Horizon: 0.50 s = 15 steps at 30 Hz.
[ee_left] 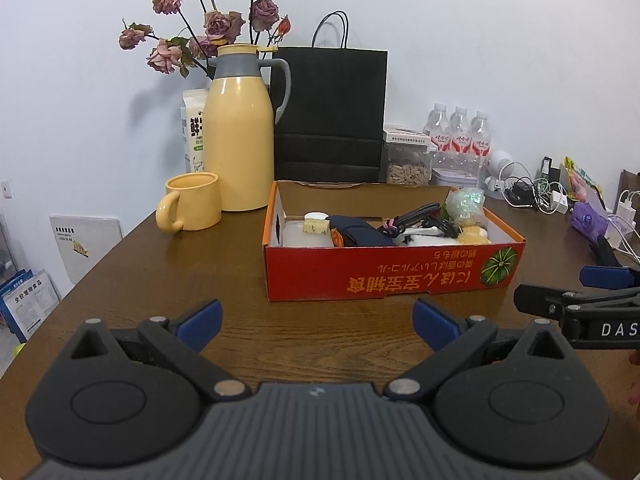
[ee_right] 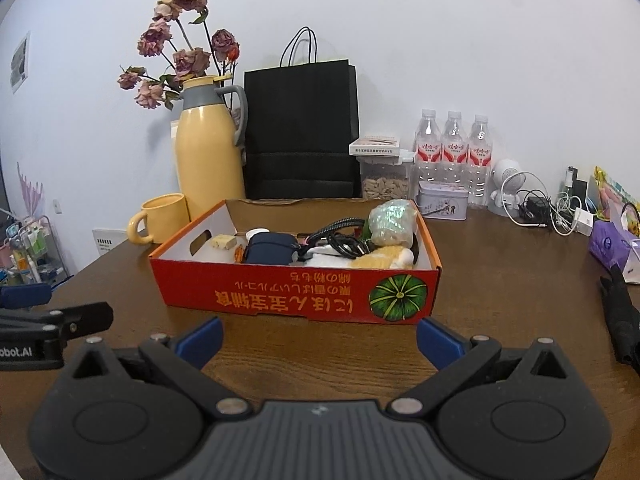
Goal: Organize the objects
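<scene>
Here both the left gripper (ee_left: 317, 322) and right gripper (ee_right: 319, 340) hover with fingers spread, empty, before the red box (ee_left: 394, 268); its cardboard looks light, loosely filled, best held by a side wall.

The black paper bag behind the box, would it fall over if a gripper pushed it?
Probably, yes. The black paper bag stands tall and thin, so a push near the top would likely tip it. It seems to lean near the wall, which might catch it. Its sides look creased, so they would probably bend rather than stay stiff.
</scene>
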Motion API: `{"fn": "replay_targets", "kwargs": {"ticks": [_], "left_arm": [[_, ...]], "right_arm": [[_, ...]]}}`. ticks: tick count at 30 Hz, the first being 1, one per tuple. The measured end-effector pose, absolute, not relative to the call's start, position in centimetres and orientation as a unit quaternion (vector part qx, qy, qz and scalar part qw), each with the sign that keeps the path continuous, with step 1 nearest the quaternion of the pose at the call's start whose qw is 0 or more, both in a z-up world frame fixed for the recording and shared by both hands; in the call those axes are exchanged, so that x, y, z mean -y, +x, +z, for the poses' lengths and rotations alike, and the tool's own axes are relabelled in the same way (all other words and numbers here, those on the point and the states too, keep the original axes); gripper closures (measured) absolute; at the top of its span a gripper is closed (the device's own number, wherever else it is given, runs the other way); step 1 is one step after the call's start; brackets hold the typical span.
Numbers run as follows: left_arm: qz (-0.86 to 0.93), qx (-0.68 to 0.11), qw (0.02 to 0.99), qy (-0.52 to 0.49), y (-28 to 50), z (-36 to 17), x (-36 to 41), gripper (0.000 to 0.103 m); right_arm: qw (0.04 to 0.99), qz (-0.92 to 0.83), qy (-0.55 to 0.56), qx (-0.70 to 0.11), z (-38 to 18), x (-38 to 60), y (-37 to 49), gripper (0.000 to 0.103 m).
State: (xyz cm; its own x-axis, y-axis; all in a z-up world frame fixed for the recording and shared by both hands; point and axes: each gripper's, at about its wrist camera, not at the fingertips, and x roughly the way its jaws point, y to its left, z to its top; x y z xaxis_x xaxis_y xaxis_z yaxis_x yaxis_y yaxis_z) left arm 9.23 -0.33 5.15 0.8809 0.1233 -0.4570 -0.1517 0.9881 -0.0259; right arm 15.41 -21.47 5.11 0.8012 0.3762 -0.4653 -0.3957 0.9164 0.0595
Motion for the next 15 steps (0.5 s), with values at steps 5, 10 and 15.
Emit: {"fn": "replay_targets", "kwargs": {"ticks": [5, 10, 15], "left_arm": [[0.07, -0.234, 0.969, -0.03, 9.27, 5.07, 0.38, 0.0], [0.071, -0.234, 0.969, -0.03, 9.26, 5.1, 0.33, 0.0], [0.071, -0.233, 0.969, -0.031, 9.19, 5.11, 0.23, 0.0]], "right_arm": [[0.948, 0.205, -0.021, -0.243, 5.03, 21.35, 15.4, 0.0], [0.948, 0.205, -0.021, -0.241, 5.03, 21.28, 15.38, 0.0], [0.948, 0.205, -0.02, -0.242, 5.05, 21.32, 15.36, 0.0]]}}
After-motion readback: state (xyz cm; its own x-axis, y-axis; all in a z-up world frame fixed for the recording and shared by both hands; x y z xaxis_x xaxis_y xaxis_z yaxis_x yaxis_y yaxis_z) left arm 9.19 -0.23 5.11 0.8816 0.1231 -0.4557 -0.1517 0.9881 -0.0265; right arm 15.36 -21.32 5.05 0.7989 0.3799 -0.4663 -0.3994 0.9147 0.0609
